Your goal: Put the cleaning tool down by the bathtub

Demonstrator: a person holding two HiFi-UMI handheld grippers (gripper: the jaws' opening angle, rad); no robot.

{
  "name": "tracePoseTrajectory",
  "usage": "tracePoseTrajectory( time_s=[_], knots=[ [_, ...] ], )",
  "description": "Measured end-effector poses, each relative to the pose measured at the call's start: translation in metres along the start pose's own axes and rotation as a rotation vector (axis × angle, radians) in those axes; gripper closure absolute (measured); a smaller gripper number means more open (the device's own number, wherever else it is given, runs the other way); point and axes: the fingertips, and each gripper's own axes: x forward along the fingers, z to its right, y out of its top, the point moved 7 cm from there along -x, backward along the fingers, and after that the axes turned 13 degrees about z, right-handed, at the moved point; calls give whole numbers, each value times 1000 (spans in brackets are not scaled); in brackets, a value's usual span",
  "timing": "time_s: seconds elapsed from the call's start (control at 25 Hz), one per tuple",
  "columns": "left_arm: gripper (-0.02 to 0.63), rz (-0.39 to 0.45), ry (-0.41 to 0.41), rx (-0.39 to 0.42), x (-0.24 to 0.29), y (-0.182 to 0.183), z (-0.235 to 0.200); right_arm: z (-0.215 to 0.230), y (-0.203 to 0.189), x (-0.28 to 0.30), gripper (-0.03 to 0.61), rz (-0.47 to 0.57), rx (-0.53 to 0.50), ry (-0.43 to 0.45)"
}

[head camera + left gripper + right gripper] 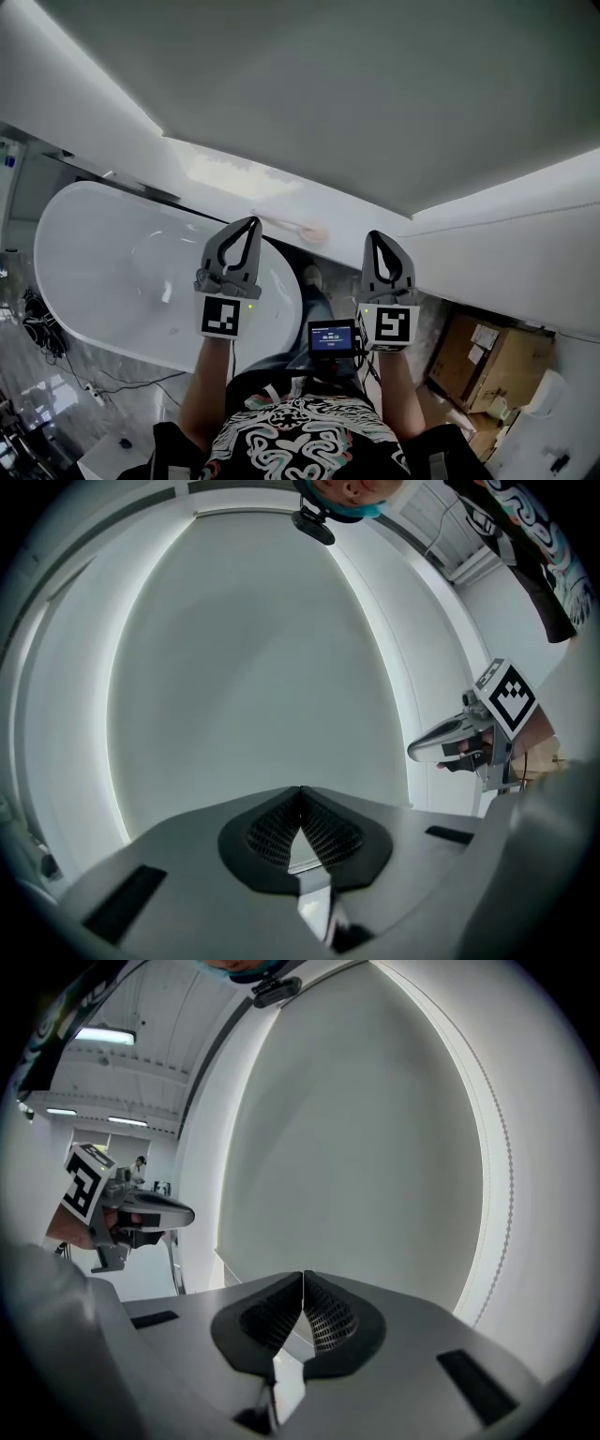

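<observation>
The person's patterned shirt (298, 436) sits nearest. The left gripper (251, 223) and right gripper (376, 236) are lifted beside the bathtub (112, 272), both closed on nothing. That is likely because the pink-tipped cleaning tool (298, 228) already lies just beside the bathtub.

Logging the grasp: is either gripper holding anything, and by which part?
Nothing is held. The left gripper and the right gripper both have their jaws together, with nothing between them.

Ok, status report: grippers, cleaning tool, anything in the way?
Left gripper shut, empty. Right gripper shut, empty. No cleaning tool held; pale pinkish object lies near the bathtub, can't identify. Nothing in the way.
</observation>
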Motion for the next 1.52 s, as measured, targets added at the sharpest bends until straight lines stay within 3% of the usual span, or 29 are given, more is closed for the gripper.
tracePoseTrajectory(
  time_s=[0.04,0.12,0.64,0.84,1.0,1.52],
  knots=[
    [597,15,34,-51,-3,4,0,-1,3,-1,551,-2,-8,-4],
    [597,33,63,-79,-7,14,-2,-1,9,-3,551,-1,-19,-9],
    [597,103,128,-74,-32,69,-20,-5,54,-18,551,33,-102,-31],
    [597,125,134,-77,-32,86,-16,3,67,-28,551,62,-84,-49],
    [597,149,124,-50,-32,98,-10,7,81,-38,551,100,4,-61],
    [597,64,91,31,-35,104,-7,-2,91,-45,551,98,9,-37]
  ],
)
